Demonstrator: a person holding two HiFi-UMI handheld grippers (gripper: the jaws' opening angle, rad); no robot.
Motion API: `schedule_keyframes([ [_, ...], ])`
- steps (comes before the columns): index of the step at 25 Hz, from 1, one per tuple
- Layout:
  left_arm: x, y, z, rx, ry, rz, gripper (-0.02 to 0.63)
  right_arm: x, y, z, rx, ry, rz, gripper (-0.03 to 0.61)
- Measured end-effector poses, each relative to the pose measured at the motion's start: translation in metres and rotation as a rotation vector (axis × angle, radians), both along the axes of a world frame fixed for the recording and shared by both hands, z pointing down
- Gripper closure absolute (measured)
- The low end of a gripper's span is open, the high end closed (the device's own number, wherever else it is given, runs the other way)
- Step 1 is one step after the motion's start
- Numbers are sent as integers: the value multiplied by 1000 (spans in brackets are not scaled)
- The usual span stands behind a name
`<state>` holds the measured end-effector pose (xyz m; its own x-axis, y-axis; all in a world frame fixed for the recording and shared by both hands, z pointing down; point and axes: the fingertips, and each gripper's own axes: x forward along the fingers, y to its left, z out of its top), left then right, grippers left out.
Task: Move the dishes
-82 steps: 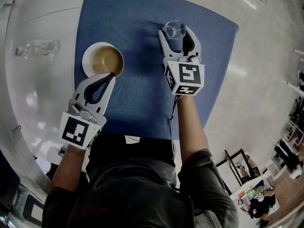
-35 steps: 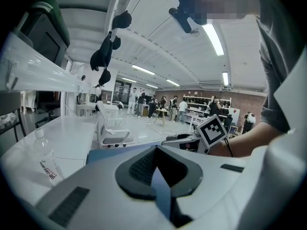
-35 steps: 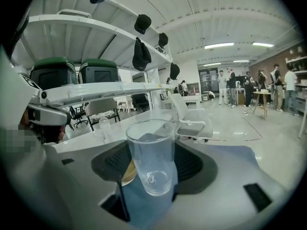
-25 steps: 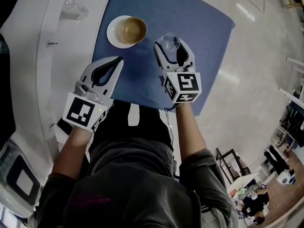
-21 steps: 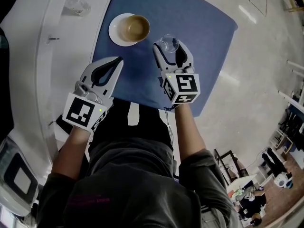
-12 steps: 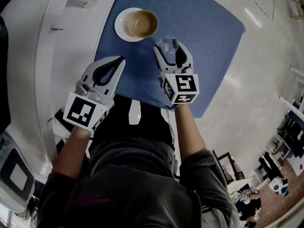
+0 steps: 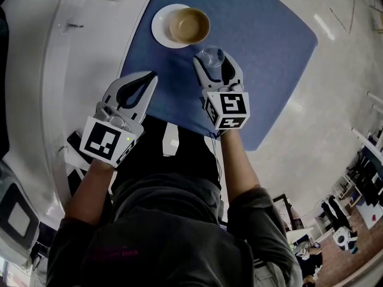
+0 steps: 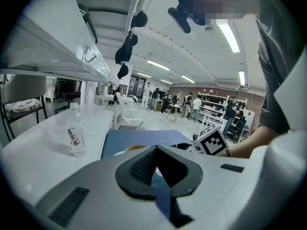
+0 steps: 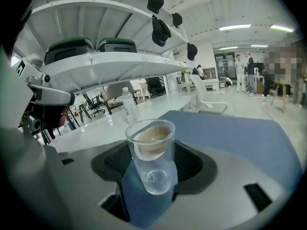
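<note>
Seemingly at ease, both forearms reach forward from the person's torso, side by side and well apart, each hand carrying its gripper tipped a little downward over the near edge of the blue mat [image 7: 263, 52]. The left gripper [image 7: 149, 76] sits over the mat's near-left corner, its marker cube facing up, and its own view shows the two dark pads pressed together with nothing between them. The right gripper [image 7: 210, 61] lies further in over the mat, its forearm bare below a sleeve bunched at the elbow, and its jaws pinch a glass [image 9: 151, 155] from both sides low on its wall. That glass is a clear, empty tumbler with a thick base, standing upright between the pads; whether its bottom touches the mat cannot be told. Just beyond it, on the far-left part of the mat, a tan bowl [image 7: 188, 24] rests in a white saucer [image 7: 160, 30], and in the right gripper view the bowl shows through the glass's wall. The mat covers part of a white table [image 7: 36, 70], on which a plastic water bottle [image 8: 75, 135] stands upright off the mat's left side. A white shelf [image 9: 110, 61] with dark cases on it hangs above the table's far edge.
</note>
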<state>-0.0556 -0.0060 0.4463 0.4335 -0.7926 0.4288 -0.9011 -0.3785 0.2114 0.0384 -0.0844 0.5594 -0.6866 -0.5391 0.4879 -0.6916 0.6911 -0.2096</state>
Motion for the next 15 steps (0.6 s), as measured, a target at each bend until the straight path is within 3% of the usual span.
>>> schedule_keyframes([
  [15,3,2,9,-11,-7,-13,615,-3,8,20,-9,32,-51,302],
])
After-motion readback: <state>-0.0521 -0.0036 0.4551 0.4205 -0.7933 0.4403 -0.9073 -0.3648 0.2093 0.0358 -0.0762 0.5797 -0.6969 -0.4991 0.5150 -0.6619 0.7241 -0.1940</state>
